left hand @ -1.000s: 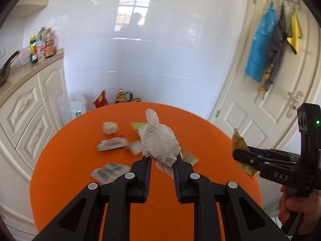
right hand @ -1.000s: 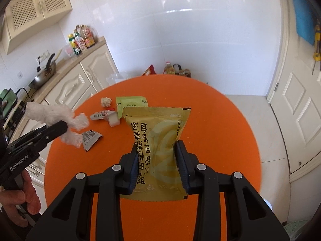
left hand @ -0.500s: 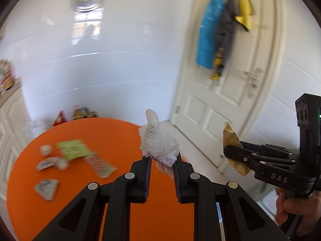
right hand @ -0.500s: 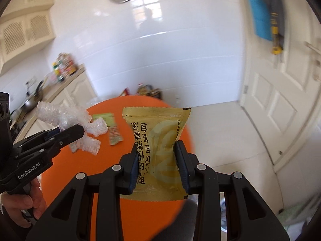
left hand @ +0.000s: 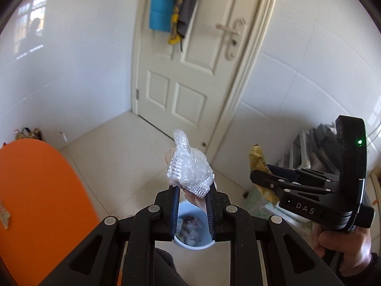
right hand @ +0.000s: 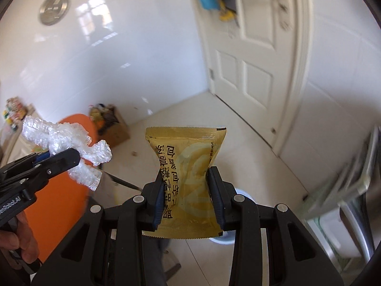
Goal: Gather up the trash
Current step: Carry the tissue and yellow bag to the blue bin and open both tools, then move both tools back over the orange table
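Observation:
My left gripper (left hand: 192, 191) is shut on a crumpled wad of clear plastic wrap (left hand: 188, 166), held in the air above a light blue trash bin (left hand: 193, 232) on the floor; the bin holds some trash. The wad also shows in the right wrist view (right hand: 69, 143), in the left gripper (right hand: 69, 158). My right gripper (right hand: 187, 178) is shut on a yellow snack packet (right hand: 188, 166) with black writing, held upright. In the left wrist view the right gripper (left hand: 256, 176) holds the packet (left hand: 258, 157) to the right of the wad. The bin's rim (right hand: 223, 240) peeks out below the packet.
The round orange table (left hand: 35, 202) lies at the left, with a scrap of wrapper (left hand: 3, 215) at its edge. A white door (left hand: 190, 71) with hanging cloths stands ahead. A cardboard box (right hand: 114, 128) sits by the wall. Grey racks (left hand: 316, 147) stand at the right.
Both grippers have swung right, away from the table toward the door and floor. The blue bin has come into view below them. Both still hold their trash.

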Demonstrator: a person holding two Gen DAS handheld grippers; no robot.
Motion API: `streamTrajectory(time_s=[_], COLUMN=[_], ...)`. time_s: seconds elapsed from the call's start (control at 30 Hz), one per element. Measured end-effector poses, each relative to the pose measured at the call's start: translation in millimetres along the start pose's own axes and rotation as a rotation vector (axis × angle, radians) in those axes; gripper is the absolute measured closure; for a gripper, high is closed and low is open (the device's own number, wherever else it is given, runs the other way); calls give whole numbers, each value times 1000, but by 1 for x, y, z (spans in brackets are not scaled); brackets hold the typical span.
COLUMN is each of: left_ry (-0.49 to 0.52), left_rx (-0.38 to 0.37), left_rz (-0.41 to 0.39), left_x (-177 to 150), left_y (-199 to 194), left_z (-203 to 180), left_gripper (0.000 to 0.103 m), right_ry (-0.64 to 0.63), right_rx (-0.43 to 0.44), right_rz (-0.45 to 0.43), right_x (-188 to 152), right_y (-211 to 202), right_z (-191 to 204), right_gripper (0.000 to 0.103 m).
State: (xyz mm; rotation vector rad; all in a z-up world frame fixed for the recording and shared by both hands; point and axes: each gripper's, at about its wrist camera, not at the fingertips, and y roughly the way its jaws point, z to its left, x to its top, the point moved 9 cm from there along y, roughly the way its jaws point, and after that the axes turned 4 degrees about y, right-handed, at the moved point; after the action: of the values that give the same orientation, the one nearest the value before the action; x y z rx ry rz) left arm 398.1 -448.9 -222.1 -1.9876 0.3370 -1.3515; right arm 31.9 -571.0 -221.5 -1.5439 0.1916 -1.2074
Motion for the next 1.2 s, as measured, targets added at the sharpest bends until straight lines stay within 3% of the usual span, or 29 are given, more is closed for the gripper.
streamTrajectory(time_s=[0.33, 0.47, 0.5, 0.6, 0.63, 0.7, 0.8, 0.87, 1.0, 1.13, 1.2], left_ry=[15, 9, 3, -22, -31, -42, -37, -44, -32, -18, -23], left_rx=[-110, -110, -107, -94, -87, -79, -49, -22, 39, 138, 151], left_rz=[289, 375, 394, 446, 449, 466, 494, 501, 487, 453, 435], left_x=[-39, -60, -62, -73, -73, -76, -59, -59, -22, -5, -7], left_y=[104, 135, 142, 154, 158, 162, 182, 178, 205, 193, 179], left_z=[-21, -27, -27, -27, -26, -24, -17, -17, -25, -35, -43], left_gripper=[84, 81, 77, 45, 36, 30, 26, 25, 15, 9, 9], right_ry=[173, 238, 257, 307, 321, 334, 352, 358, 372, 370, 361], right_rx=[-12, -11, -14, -14, -16, -14, -24, -36, -88, -112, -117], right_rz=[195, 247, 256, 295, 303, 312, 303, 290, 288, 284, 271], right_x=[-44, -57, -60, -66, -68, -70, -72, -72, -74, -76, -73], right_y=[105, 135, 142, 163, 168, 174, 177, 177, 173, 165, 157], right_z=[-76, -99, -106, -120, -124, -128, -133, -136, -138, -134, -128], right_gripper=[69, 66, 66, 58, 51, 35, 21, 4, 0, 0, 0])
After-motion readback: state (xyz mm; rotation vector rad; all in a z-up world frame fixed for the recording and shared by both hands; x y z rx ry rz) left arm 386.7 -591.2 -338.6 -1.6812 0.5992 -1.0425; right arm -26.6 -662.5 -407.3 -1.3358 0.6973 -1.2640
